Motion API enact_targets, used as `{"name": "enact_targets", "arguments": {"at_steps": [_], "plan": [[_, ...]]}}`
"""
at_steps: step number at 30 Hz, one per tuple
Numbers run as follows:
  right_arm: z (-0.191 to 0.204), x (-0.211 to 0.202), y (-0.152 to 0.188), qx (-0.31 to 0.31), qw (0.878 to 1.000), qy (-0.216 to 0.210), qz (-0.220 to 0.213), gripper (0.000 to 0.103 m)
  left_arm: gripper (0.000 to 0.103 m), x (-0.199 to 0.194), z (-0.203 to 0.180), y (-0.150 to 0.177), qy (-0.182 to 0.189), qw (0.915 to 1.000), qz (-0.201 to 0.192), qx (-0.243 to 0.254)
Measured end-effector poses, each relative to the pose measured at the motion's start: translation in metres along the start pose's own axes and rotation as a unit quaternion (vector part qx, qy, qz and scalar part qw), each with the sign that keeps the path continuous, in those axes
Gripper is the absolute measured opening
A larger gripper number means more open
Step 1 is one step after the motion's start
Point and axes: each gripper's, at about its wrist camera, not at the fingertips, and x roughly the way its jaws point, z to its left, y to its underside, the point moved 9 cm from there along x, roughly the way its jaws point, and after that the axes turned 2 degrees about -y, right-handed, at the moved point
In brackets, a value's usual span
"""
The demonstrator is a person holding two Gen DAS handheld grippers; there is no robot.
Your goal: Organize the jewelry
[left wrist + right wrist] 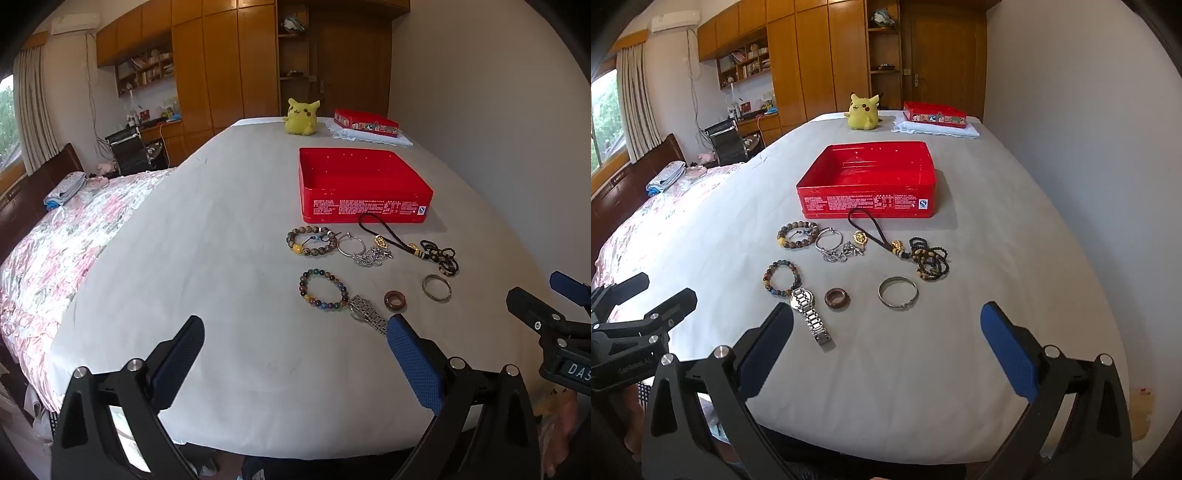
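Left wrist view
Left tool point(295, 334): jaws spread fully, nothing between them, above bare white table point(221, 258).
Red tin point(364, 184): lidless, past the jewelry.
Jewelry: bead bracelet point(323, 290) touching watch point(365, 314); brown ring point(395, 301), metal bangle point(437, 288) apart.
Right tool point(546, 314): at right edge.

Right wrist view
Right tool point(886, 325): jaws fully wide, holding nothing.
Watch point(812, 314): just beside left finger.
Brown ring point(837, 298), metal bangle point(898, 297): ahead, between fingers.
Red tin point(868, 181): beyond.
Yellow plush toy point(863, 112): far end.
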Motion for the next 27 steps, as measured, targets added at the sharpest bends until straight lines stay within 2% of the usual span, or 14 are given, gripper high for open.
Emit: {"name": "enact_targets", "arguments": {"at_steps": [27], "plan": [[0.0006, 0.0018, -0.0024, 0.002, 1.000, -0.003, -0.001, 0.100, 0.099, -0.0017, 0.0028, 0.0002, 0.004, 1.0000, 0.003, -0.006]]}}
